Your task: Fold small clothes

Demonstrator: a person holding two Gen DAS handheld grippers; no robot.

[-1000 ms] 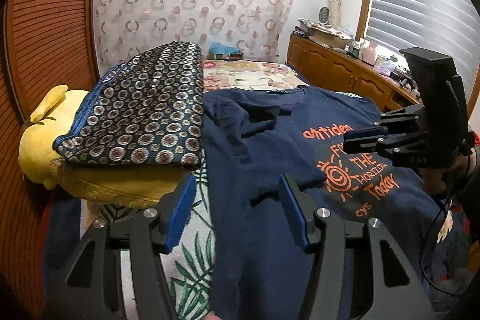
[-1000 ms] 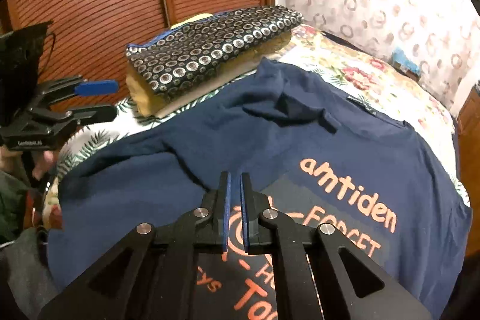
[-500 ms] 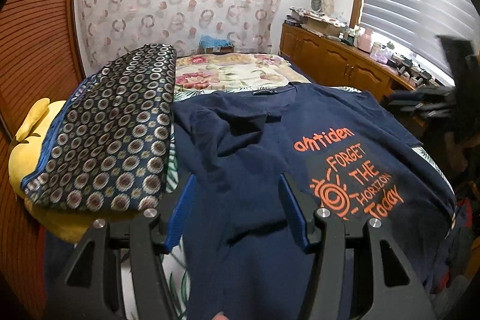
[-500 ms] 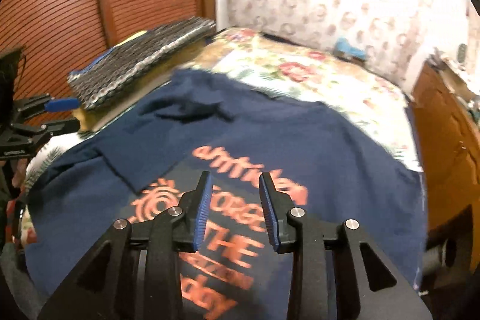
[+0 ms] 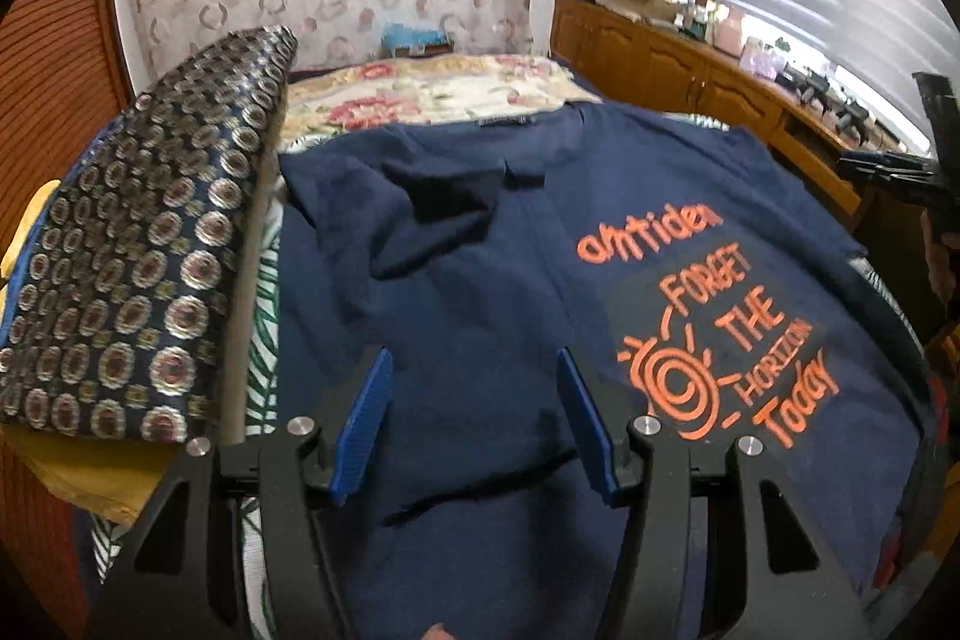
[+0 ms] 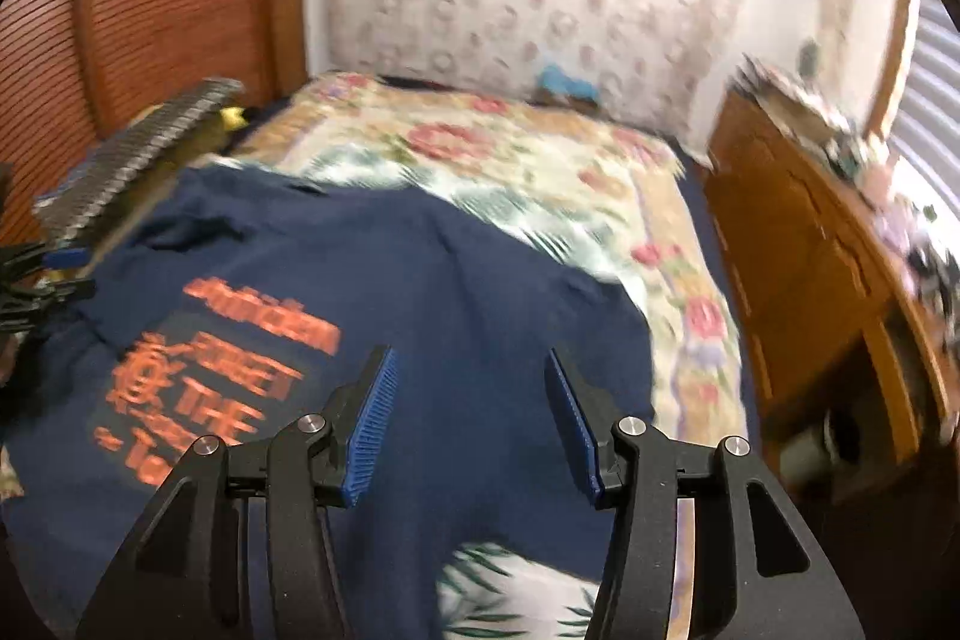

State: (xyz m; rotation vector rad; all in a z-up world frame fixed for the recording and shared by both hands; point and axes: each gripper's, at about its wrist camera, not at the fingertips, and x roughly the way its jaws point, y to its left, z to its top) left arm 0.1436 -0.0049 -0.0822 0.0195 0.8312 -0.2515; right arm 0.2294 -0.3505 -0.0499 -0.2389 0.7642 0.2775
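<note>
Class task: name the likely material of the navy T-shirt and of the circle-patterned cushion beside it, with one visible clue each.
Navy T-shirt: probably soft matte cotton knit; it lies limp with loose wrinkles.
Circle-patterned cushion: seemingly woven brocade; its ring motifs catch light with a slight sheen.

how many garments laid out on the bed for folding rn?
1: the navy tee with orange print, spread flat across the bed, beside the patterned cushion. More may lie out of view.
</note>
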